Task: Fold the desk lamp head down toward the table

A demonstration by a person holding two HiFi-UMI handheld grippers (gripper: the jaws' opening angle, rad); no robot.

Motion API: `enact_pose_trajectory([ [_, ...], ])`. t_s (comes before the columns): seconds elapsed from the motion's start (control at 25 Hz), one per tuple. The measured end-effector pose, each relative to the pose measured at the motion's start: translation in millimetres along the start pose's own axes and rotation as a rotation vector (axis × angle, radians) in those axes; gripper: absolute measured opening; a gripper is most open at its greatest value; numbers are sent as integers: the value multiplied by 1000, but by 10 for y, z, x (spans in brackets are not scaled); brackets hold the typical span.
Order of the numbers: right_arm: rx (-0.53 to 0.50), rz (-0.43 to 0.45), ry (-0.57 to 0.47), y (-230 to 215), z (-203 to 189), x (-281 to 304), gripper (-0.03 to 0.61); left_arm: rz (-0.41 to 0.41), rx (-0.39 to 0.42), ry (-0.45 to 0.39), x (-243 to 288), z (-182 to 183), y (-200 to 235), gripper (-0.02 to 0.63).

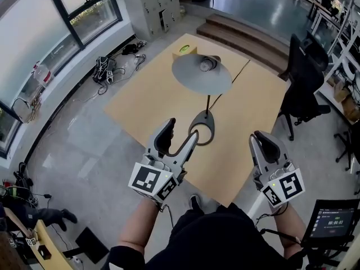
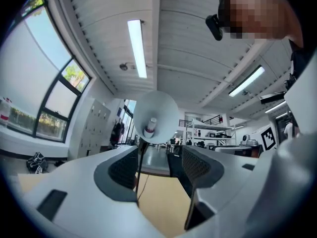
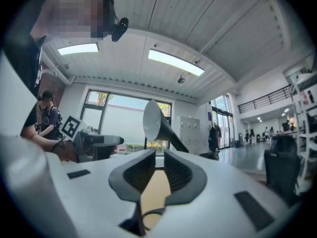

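Desk lamp: stands toward the far half of the tan table (image 1: 143,103), upright on its base.
Lamp head (image 1: 191,79): grey cone shade, raised high on the stem, with its open mouth turned up and toward the person. The bulb (image 1: 208,64) shows inside it.
Stem (image 1: 208,103): thin and dark, running from the shade down to the base.
Base (image 1: 201,118): grey teardrop with an open loop at its near end, flat on the table between shade and near edge.
Cable (image 1: 239,75): dark line across the table from the lamp toward the far right edge.
Left gripper (image 1: 181,129): over the near part of the table, just beside the base loop, pointing at the lamp.
Left jaws: spread wide. In the left gripper view the stem (image 2: 139,165) shows in the gap, close along the left pad. Whether they touch cannot be told.
Right gripper (image 1: 263,139): at the near right edge of the table, well apart from the lamp.
Right jaws: parted by a narrower gap and holding nothing. Only table top and a bit of the base loop show through it, with the shade (image 3: 151,120) above.
Surroundings: black office chair (image 1: 304,77) stands to the right of the table.
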State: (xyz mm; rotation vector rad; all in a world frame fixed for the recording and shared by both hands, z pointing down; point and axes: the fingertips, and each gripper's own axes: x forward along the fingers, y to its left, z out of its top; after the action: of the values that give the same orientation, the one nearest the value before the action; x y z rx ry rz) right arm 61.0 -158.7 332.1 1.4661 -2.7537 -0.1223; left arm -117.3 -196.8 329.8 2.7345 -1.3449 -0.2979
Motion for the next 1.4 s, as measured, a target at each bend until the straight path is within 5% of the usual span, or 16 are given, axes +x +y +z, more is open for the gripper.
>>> enact_pose_trajectory([
  [0.28,-59,110,-135,-80,590,635,43,155,108,-99,176,550,378,5],
  [0.44,-117,142,-203,64,832,813,89,184,148,-146,226,792,502,10],
  [0.64,-190,158,-230,273,1023,981,101,160,176,-110,370,966,575,119],
  [1.4,-187,150,-229,125,1027,1222,87,109,161,-102,783,1011,566,121],
])
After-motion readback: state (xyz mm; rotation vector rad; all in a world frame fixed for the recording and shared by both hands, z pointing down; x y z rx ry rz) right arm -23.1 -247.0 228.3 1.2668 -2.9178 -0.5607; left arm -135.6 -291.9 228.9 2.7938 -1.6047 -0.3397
